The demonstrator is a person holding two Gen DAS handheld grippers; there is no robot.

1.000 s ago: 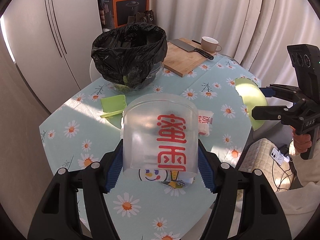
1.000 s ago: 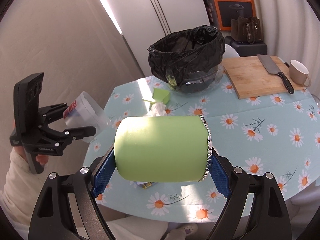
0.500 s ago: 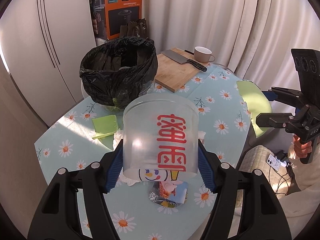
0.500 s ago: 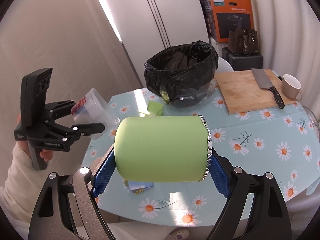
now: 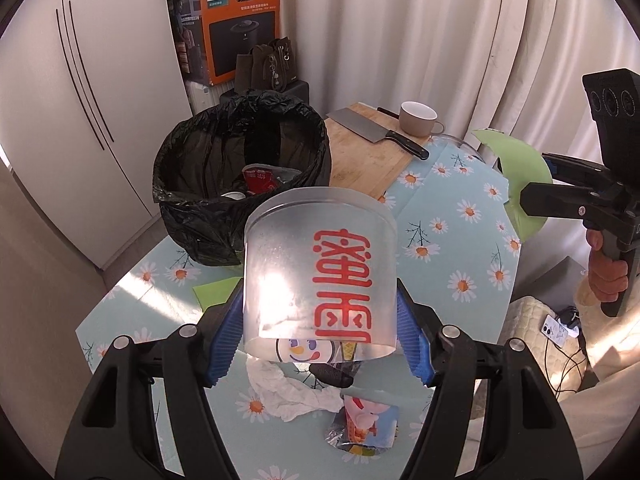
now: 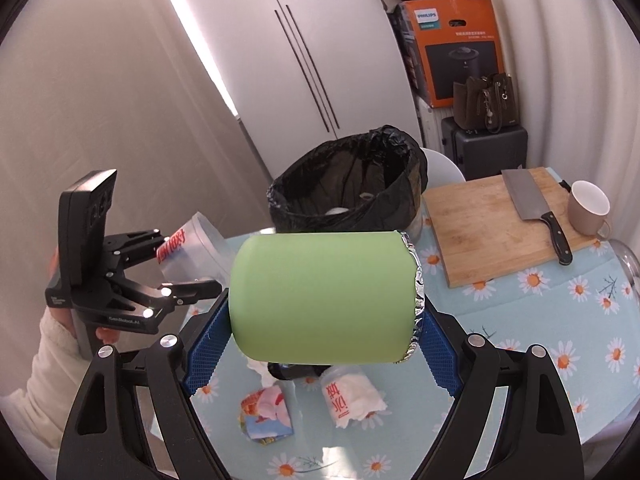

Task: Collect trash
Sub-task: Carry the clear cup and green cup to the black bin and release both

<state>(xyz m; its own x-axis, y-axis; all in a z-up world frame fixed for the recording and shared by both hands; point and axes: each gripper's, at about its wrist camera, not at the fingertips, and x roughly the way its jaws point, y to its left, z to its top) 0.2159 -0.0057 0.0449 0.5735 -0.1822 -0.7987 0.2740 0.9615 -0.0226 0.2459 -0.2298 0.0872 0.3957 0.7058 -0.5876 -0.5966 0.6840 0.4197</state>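
Note:
My left gripper [image 5: 320, 344] is shut on a clear plastic cup [image 5: 320, 276] with red characters, held above the table in front of the black-lined trash bin [image 5: 240, 168]. The bin holds some rubbish. My right gripper [image 6: 320, 344] is shut on a green foil-lined tube [image 6: 324, 296], held sideways above the table, with the bin [image 6: 348, 188] behind it. Each gripper shows in the other's view: the right gripper [image 5: 536, 184] with the green tube [image 5: 516, 160], the left gripper [image 6: 188, 264] with the cup [image 6: 196, 252]. Crumpled tissue [image 5: 296, 392] and a coloured wrapper [image 5: 364, 428] lie on the table below.
A wooden cutting board [image 6: 496, 224] with a cleaver [image 6: 536, 200] and a beige mug [image 6: 588, 208] sits at the table's far right. A printed wrapper with tissue [image 6: 348, 396] and a green scrap [image 5: 212, 292] lie on the daisy tablecloth [image 6: 560, 320]. White cupboards and an orange box [image 5: 232, 24] stand behind.
Both grippers have risen and moved toward the bin with their loads still held. The bin now looks nearer and its inside shows in the left wrist view.

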